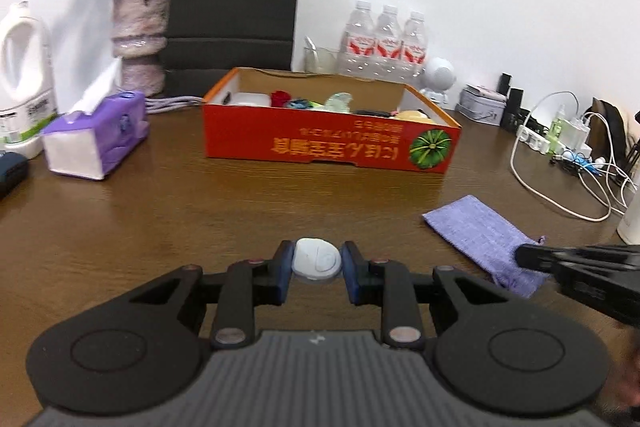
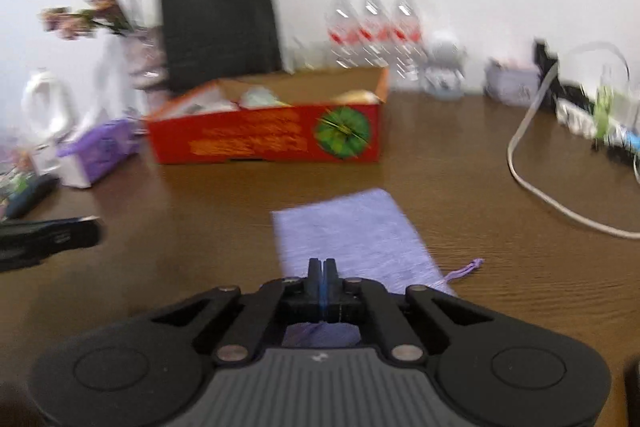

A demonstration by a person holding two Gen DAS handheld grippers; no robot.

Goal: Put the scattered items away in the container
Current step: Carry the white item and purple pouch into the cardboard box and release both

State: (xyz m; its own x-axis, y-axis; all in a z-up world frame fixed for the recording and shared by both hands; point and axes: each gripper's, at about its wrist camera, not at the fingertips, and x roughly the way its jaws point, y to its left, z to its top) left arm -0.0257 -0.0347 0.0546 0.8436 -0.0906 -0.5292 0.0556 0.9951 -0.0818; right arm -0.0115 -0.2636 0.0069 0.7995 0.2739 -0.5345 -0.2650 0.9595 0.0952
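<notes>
My left gripper [image 1: 316,259] is shut on a small round white case [image 1: 316,263], held between its blue pads just above the brown table. Beyond it stands the red cardboard box [image 1: 320,143], which holds several small items. To the right a purple cloth pouch [image 1: 476,235] lies flat on the table. My right gripper [image 1: 520,257] reaches it at the drawstring end. In the blurred right wrist view my right gripper [image 2: 320,263] has its pads pressed together over the pouch [image 2: 348,231], with fabric showing beneath them. The box [image 2: 264,139] is ahead and the left gripper [image 2: 94,227] is at the left.
A purple tissue box [image 1: 96,135], a white detergent bottle [image 1: 24,75] and a vase of dried flowers [image 1: 140,39] stand at the left. A black paper bag [image 1: 236,15] and water bottles [image 1: 384,39] line the wall. White cables [image 1: 560,179] and a power strip [image 1: 536,139] lie at the right.
</notes>
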